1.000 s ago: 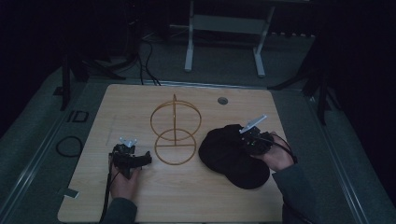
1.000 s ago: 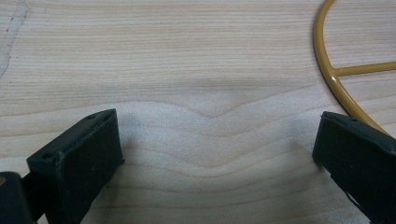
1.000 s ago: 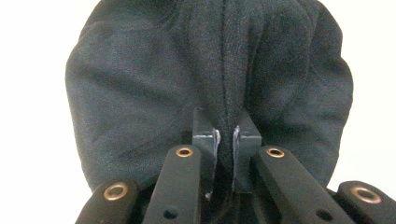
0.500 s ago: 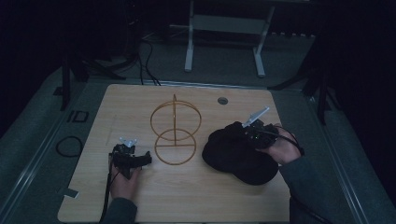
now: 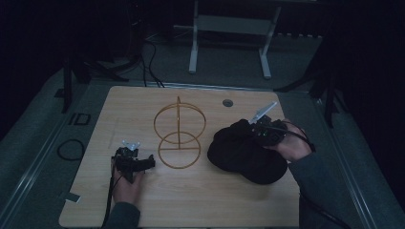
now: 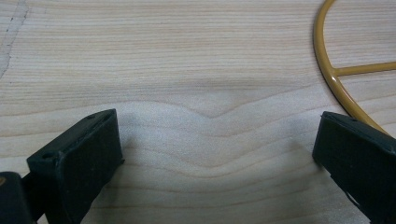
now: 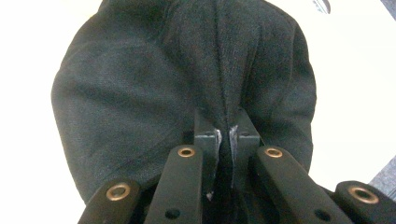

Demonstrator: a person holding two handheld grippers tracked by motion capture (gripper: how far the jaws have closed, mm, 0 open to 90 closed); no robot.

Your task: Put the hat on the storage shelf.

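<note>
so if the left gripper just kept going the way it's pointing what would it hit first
Probably the gold wire stand. In the high view the left gripper rests open on the table, pointing right toward the stand's base ring. In the left gripper view that ring curves in close beside one jaw, so contact may be glancing.

Looking dim and underexposed from the high view, with the pale wooden table [image 5: 191, 200] catching the only weak light and the surroundings sinking into near-black. Rendering the bunched black cloth [image 5: 239, 150] there as a flat dark mass, folds lost. Appearing far brighter in the left gripper view, with soft blurred shadows pooling on the wood grain between the jaws. Blowing out the tabletop to plain white in the right gripper view, while keeping the cloth's weave and creases sharp.
</note>
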